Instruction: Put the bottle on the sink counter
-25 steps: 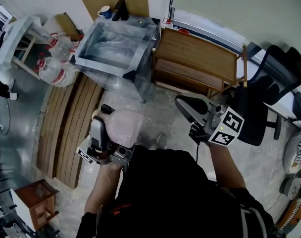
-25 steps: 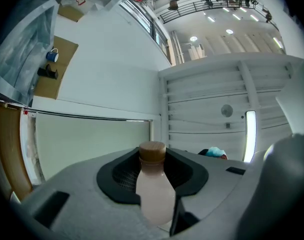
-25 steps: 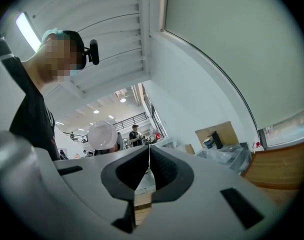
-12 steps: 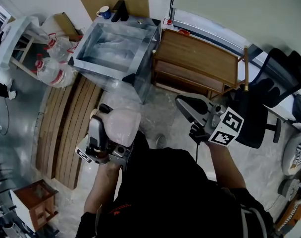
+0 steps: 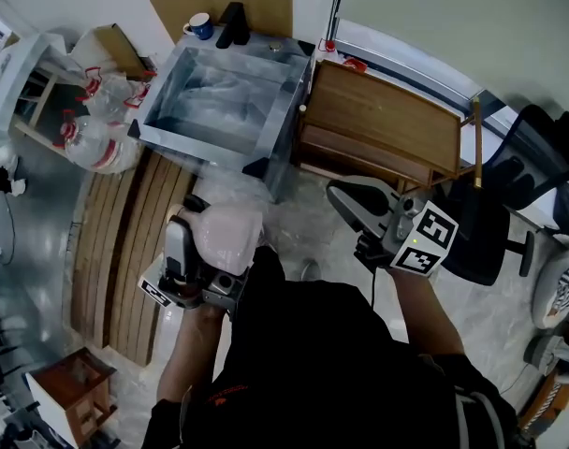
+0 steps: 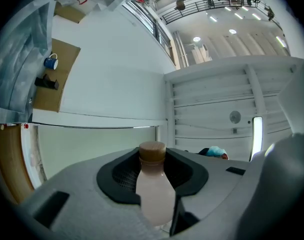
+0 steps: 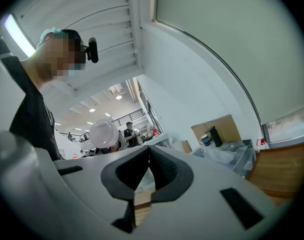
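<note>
Pale pink bottle [image 6: 154,199], brown cap, clamped in left hand-held gripper [image 6: 152,164], well apart from steel sink counter [image 5: 198,145]

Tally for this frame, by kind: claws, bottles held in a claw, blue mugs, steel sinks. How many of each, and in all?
claws: 2, the left claw shut on the bottle, the right claw shut with nothing in it
bottles held in a claw: 1
blue mug: 1
steel sink: 1
total: 5
</note>
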`<act>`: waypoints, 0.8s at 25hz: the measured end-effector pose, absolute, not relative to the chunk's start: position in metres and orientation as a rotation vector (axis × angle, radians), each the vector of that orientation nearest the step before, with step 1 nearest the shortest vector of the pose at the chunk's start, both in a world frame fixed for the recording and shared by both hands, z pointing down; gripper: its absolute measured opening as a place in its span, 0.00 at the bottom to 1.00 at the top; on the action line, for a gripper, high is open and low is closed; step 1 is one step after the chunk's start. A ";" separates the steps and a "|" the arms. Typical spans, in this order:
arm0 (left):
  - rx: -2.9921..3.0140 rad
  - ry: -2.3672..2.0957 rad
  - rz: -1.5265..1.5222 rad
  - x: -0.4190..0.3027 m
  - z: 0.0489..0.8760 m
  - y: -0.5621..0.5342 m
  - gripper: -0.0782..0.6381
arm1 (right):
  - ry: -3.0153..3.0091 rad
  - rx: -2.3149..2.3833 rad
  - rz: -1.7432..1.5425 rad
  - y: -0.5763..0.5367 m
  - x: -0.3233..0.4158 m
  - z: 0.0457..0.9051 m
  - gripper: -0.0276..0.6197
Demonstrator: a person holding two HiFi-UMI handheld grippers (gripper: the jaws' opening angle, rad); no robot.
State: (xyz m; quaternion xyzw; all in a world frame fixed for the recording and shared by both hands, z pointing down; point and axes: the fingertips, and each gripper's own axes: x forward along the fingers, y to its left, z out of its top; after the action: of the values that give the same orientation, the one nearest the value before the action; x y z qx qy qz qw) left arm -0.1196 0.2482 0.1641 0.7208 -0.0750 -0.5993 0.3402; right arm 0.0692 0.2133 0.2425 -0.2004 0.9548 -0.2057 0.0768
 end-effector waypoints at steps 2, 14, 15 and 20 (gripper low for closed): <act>1.876 -0.194 -1.551 -0.130 0.167 0.226 0.29 | 2.858 -0.619 -0.628 0.194 0.060 0.246 0.05; 1.837 -0.163 -1.495 -0.197 0.184 0.102 0.29 | 2.840 -0.749 -0.710 0.089 -0.001 0.265 0.05; 1.834 -0.160 -1.488 -0.203 0.185 0.093 0.29 | 2.838 -0.759 -0.717 0.081 -0.008 0.266 0.05; 1.836 -0.143 -1.448 -0.232 0.194 0.050 0.29 | 2.828 -0.804 -0.736 0.044 -0.041 0.271 0.05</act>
State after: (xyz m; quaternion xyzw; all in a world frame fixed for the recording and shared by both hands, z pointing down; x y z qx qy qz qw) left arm -0.2324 0.0496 0.1943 0.7220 -0.0564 -0.5696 0.3888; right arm -0.0407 0.0443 0.2711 -0.2647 0.9317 -0.2424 0.0553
